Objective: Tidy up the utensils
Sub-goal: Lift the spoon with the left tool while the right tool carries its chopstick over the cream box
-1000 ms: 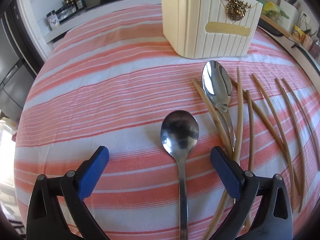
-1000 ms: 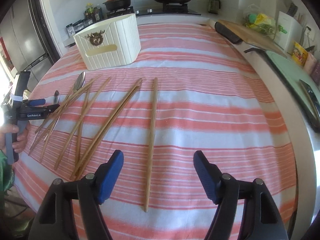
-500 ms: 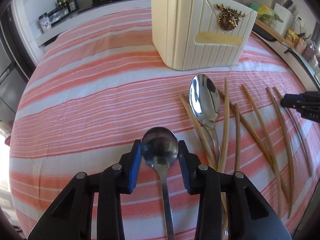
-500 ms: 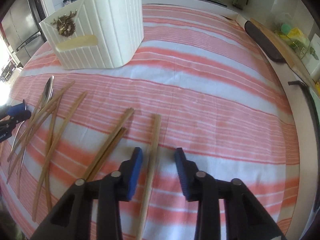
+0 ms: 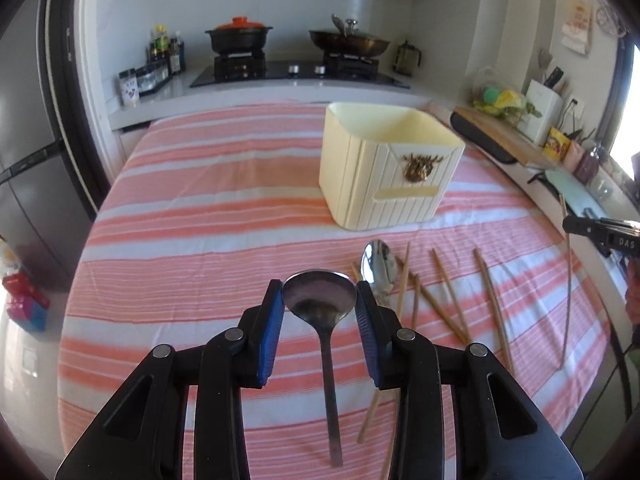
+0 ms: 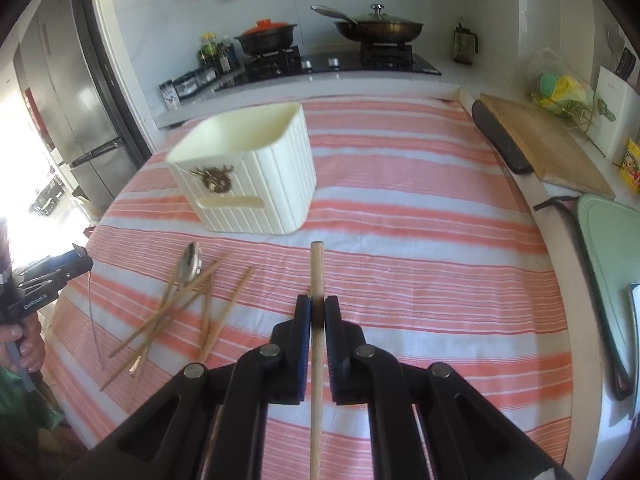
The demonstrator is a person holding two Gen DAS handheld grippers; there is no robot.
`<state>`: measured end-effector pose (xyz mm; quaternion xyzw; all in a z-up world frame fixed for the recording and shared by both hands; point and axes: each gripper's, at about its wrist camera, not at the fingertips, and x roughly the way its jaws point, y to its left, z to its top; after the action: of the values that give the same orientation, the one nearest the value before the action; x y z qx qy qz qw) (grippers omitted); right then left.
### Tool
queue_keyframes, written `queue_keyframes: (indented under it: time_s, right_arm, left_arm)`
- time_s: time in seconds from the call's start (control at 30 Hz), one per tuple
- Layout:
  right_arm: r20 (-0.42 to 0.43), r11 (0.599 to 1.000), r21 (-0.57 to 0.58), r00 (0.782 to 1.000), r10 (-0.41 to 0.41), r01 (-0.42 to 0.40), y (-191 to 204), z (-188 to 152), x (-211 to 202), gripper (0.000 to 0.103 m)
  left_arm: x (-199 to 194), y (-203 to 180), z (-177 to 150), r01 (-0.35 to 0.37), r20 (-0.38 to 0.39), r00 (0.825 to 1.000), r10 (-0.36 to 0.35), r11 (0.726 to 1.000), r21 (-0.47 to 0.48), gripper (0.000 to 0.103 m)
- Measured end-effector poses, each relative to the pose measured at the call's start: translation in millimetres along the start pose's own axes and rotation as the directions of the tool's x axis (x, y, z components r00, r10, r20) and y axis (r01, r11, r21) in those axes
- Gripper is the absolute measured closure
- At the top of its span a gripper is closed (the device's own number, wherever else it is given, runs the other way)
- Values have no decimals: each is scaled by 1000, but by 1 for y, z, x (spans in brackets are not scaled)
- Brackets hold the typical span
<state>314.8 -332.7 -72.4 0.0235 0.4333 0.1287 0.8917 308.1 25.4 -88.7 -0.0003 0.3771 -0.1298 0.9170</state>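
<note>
A: Left wrist view, item one?
B: Left gripper [image 5: 319,300], pads clamped on the bowl of a spoon [image 5: 320,295], handle trailing back toward the camera. The spoon was clear of the striped cloth [image 5: 200,240].

A: Other stock in that view?
B: A second spoon [image 5: 378,266] lay on the cloth among loose chopsticks [image 5: 448,292], just in front of the cream box [image 5: 384,168]. The box stood upright, mouth open and apparently empty.

A: Handling note?
B: A grip across a smooth rounded bowl looked likely to slip or swivel. Best carried slowly, then tipped handle-down over the box mouth before letting go.

A: Right wrist view?
B: Right gripper [image 6: 317,314], pads pinched tight on one chopstick [image 6: 317,280], near its far end. Most of the stick ran back under the camera, so the long end could sag or swing.

A: Also listed there?
B: The box [image 6: 256,184] sat ahead and to the left. The left gripper [image 6: 60,272] was at the left edge, in the person's hand [image 6: 24,344]. The spoon and chopsticks [image 6: 192,304] left on the cloth lay between.

A: Handling note?
B: Both loads were probably bound for one box. Entering one at a time, stick held steep, should avoid a clash at the rim.
</note>
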Motion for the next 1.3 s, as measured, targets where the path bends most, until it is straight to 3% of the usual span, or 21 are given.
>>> queue_keyframes:
  time_s: [0.2, 0.53, 0.77, 0.93, 1.07, 1.17, 1.3]
  right_arm:
    - [108, 998, -41, 993, 43, -39, 28, 2, -54, 96]
    - [272, 996, -86, 962, 30, -7, 53, 27, -87, 96]
    - [359, 997, -73, 933, 32, -6, 56, 91, -92, 96]
    - [438, 997, -79, 898, 37, -2, 65, 144, -92, 96]
    - [486, 996, -91, 873, 39, 6, 72, 176, -78, 96]
    - [469, 995, -101, 883, 30, 20, 73, 189, -50, 96]
    - [347, 996, -85, 938, 17, 13, 69, 192, 8, 96]
  left_arm:
    - [-38, 3, 9, 30, 76, 997, -29, 999, -13, 67]
    - [-56, 11, 40, 55, 118, 992, -52, 998, -27, 67]
    - [-62, 8, 109, 68, 174, 983, -63, 998, -20, 67]
    - [-66, -6, 169, 79, 274, 959, -73, 997, -9, 67]
    - [-41, -16, 206, 73, 316, 947, -60, 997, -29, 67]
    - [-5, -22, 219, 62, 285, 957, -46, 997, -49, 67]
    - [52, -28, 217, 59, 175, 983, -45, 996, -74, 67]
